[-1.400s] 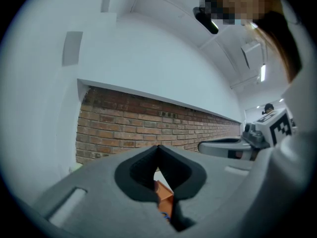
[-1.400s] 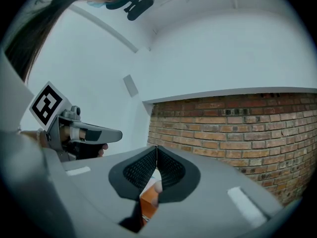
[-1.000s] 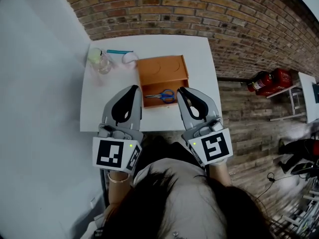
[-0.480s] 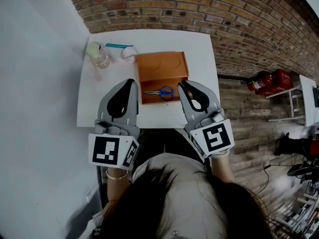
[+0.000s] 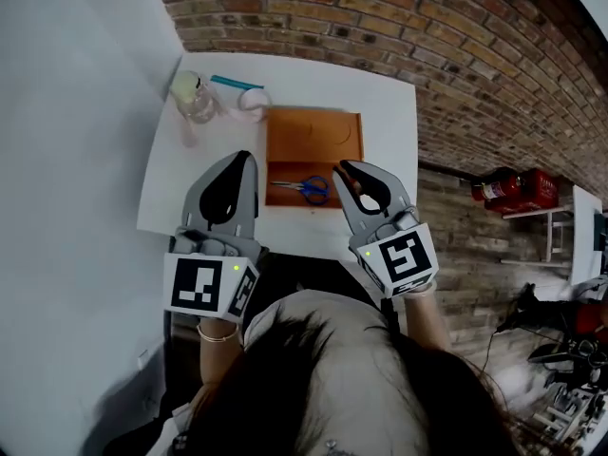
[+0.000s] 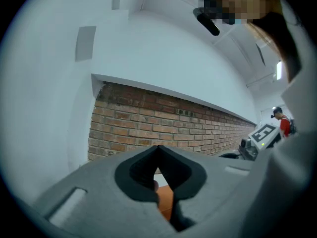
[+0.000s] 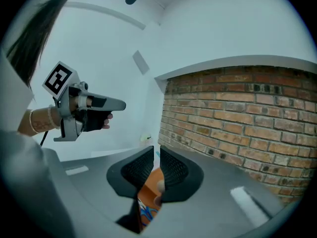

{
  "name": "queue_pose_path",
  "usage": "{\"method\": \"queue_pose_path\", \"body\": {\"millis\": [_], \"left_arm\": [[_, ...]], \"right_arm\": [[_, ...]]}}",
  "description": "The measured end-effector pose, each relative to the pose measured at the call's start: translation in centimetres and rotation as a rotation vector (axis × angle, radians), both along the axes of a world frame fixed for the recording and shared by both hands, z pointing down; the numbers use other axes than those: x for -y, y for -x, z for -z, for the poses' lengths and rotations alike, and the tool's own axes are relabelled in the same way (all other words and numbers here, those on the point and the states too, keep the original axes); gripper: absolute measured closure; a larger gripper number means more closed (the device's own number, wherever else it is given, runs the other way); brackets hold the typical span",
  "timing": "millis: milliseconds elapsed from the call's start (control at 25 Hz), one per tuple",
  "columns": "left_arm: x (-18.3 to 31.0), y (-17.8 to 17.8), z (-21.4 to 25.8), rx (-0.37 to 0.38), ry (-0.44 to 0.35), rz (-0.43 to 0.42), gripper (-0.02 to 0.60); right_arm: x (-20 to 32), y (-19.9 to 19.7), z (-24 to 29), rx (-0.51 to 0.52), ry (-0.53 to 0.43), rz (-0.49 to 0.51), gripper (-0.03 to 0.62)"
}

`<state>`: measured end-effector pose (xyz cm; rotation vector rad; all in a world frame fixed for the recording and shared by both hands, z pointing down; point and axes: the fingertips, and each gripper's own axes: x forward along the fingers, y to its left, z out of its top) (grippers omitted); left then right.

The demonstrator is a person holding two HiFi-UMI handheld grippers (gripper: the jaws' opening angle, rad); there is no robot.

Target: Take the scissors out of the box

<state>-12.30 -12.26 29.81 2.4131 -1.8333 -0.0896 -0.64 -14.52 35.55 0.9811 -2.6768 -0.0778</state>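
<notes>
Head view | white table (image 5: 389,112), brick wall (image 5: 380,17) | left tongs (image 5: 249,157) closed, empty | right tongs (image 5: 344,167) just opening slightly, empty

Soft, even light, faint shadows — heavy fisheye bending, dark round borders in gripper views.
</notes>
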Motion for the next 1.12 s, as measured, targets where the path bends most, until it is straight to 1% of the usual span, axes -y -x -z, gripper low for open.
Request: {"method": "queue_pose_path", "body": {"millis": [240,360,760,1120], "left_arm": [[0.6,1.5,-0.7,-0.011,0.024,0.104,0.583],[0.9,1.9,-0.9,-0.011,0.03,0.141,0.583],[1.6,3.0,-1.1,0.002,0.046,0.232,0.583],[1.8,4.2,-1.0,0.011,0.05,0.288,0.583]], "right_arm": [[1.4,0.7,-3.5,-0.078,0.062,0.106,0.546],[2.1,0.8,-5.4,-0.126,0.097,0.15,0.543],[3.4,1.0,-11.0,-0.296,0.183,0.277,0.523],[2.9,1.3,-16.1,-0.462,0.284,0.384,0.507]]}}
